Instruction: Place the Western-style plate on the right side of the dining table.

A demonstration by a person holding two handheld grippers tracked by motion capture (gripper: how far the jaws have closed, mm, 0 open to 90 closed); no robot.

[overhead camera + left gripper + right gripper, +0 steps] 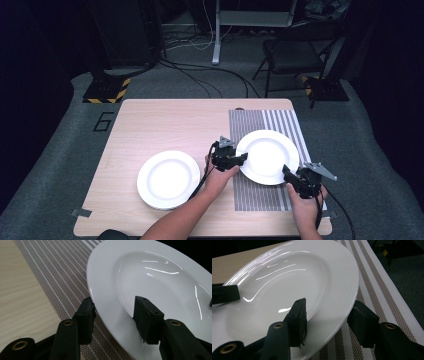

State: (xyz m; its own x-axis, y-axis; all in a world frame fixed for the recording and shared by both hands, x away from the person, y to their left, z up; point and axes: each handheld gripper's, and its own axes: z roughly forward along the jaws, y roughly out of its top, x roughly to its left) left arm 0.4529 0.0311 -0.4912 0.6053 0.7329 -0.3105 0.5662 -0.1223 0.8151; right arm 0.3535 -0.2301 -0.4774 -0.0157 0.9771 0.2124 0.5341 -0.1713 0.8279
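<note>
Left gripper and right gripper were each seen spread astride opposite rims of one white plate; actual contact could not be made out. The plate's underside was hidden above a striped mat. Two plates were counted; the second plate lay apart on the surface.

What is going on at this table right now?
A person is working with a hand-held tool in each hand. The left tool and the right tool both straddle the rim of one white plate, one jaw above it and one below, from opposite sides. That plate sits over a striped placemat on the wooden table. A second white plate lies untouched to the left. Whether the jaws have fully clamped is unclear.
</note>
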